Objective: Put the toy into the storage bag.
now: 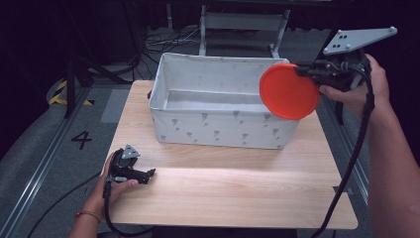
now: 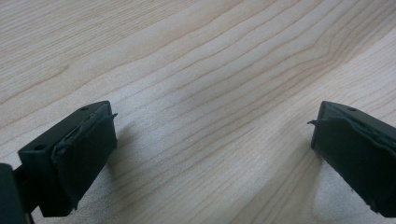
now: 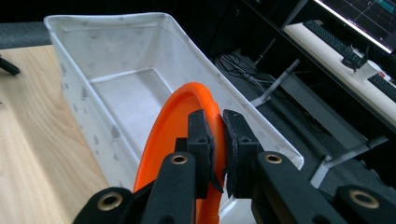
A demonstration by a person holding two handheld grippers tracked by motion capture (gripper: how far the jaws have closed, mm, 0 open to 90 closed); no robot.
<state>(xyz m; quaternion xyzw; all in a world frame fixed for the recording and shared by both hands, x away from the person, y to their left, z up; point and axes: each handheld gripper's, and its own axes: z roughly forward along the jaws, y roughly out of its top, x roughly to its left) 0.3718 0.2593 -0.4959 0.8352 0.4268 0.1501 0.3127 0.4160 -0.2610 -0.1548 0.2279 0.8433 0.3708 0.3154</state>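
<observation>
Dark room; grey floor marked "4"; light wooden table; metal frame, cables behind.

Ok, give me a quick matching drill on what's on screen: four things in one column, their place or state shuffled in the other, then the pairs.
Things:
1. orange plate
2. fabric bin
3. left tongs
4. right tongs

States:
A. open, low over bare wood
B. stands on the table, nothing inside
C. shut on a rim
D. held on edge above the bin's right end

Pairs: 1-D, 2-B, 3-A, 4-C
</observation>
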